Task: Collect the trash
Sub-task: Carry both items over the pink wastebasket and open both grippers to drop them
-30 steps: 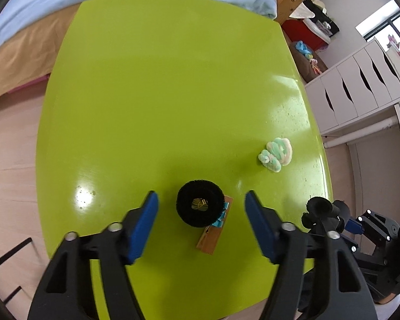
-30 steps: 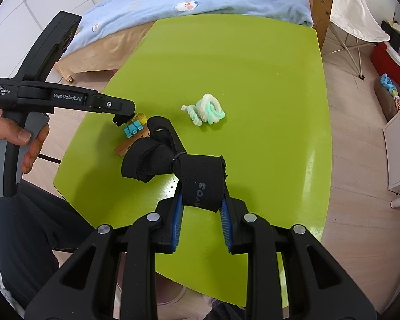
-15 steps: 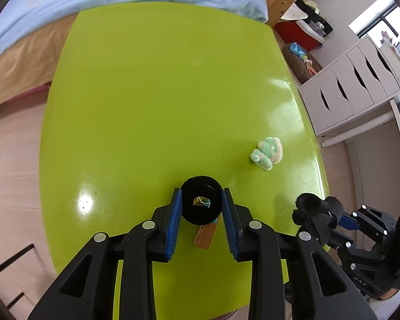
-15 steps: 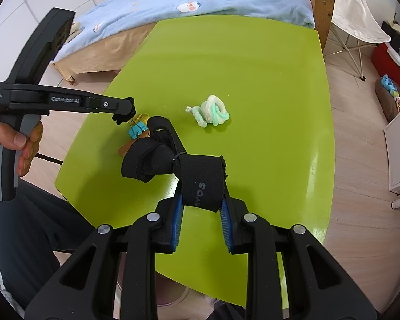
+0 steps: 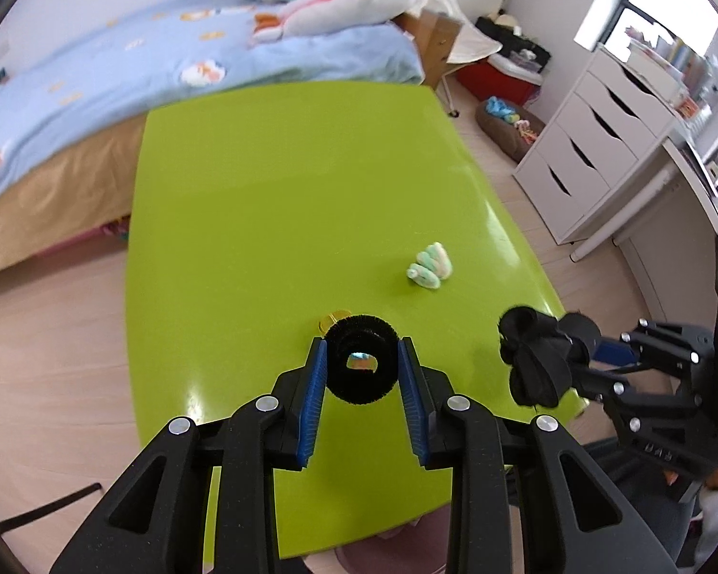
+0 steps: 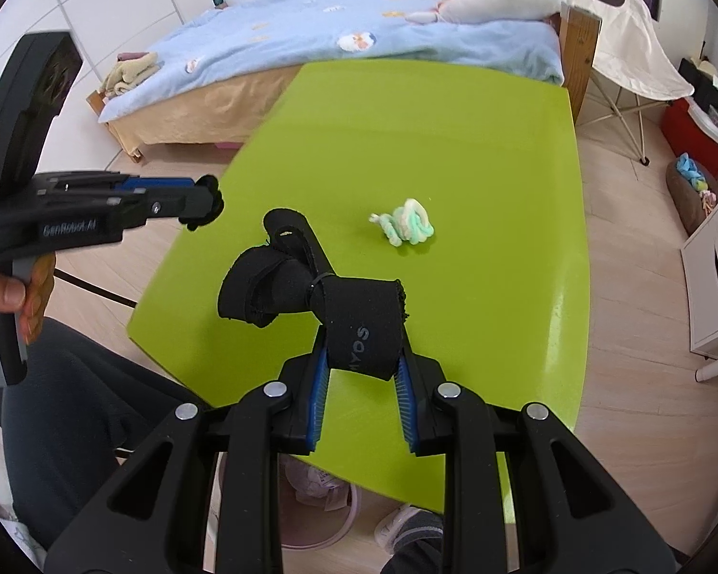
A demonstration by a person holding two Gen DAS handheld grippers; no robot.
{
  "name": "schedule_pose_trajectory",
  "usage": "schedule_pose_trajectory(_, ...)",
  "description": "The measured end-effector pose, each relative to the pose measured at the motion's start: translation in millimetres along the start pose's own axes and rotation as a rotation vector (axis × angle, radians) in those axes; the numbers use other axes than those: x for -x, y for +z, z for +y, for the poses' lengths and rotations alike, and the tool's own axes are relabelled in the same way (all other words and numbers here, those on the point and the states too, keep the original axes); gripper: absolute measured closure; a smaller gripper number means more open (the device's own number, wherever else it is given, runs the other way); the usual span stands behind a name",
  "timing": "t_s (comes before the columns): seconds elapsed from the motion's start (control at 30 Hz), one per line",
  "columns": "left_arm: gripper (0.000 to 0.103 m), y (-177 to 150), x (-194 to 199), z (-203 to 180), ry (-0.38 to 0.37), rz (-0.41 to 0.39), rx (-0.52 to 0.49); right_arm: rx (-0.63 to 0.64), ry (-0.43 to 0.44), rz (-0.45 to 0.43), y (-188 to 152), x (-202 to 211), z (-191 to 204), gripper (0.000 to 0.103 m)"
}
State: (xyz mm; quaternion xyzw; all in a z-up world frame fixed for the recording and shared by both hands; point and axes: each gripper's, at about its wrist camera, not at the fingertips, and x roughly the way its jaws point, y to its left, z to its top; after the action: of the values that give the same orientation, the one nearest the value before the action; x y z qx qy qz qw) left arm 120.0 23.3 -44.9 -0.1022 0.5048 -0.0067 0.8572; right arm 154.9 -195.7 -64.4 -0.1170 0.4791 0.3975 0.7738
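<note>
My left gripper (image 5: 362, 363) is shut on a black fuzzy ring (image 5: 362, 363) and holds it above the near edge of the green table (image 5: 287, 191). Through the ring's hole a bit of turquoise shows, and a yellow band (image 5: 329, 321) lies just behind it. My right gripper (image 6: 362, 358) is shut on a black fabric strap (image 6: 311, 287) and holds it over the table's near edge. A mint-and-white twisted rope piece (image 5: 430, 268) lies on the table; it also shows in the right wrist view (image 6: 407, 228). The left gripper appears at the left of the right wrist view (image 6: 201, 208).
A bed with a blue cover (image 5: 167, 62) stands behind the table. White drawers (image 5: 593, 143) stand at the right. A pink bin (image 6: 320, 516) sits on the floor under the table's near edge. The person's legs (image 6: 72, 430) are at the left.
My left gripper closed on the black ring and lifted it off the table, tilting the view up. The wooden clip under it is out of sight. My right gripper stayed shut on the strap.
</note>
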Motion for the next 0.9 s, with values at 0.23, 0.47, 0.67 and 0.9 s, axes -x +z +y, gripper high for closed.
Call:
schedule_pose_trajectory(0.23, 0.073, -32, 39, -18, 0.013, -0.070, -0.061, 0.009, 0.001, -0.047, -19, 34, 20, 0.078)
schedule_pose_trajectory(0.47, 0.073, -68, 71, -27, 0.030, -0.133, -0.080, 0.021, 0.012, -0.083, -47, 66, 39, 0.078)
schedule_pose_trajectory(0.67, 0.073, -101, 81, -37, 0.030, -0.141, -0.100, 0.021, 0.027, -0.087, -72, 81, 52, 0.078)
schedule_pose_trajectory(0.9, 0.073, -131, 91, -46, 0.007, -0.138, -0.104, 0.012, 0.037, -0.071, -100, 86, 64, 0.078)
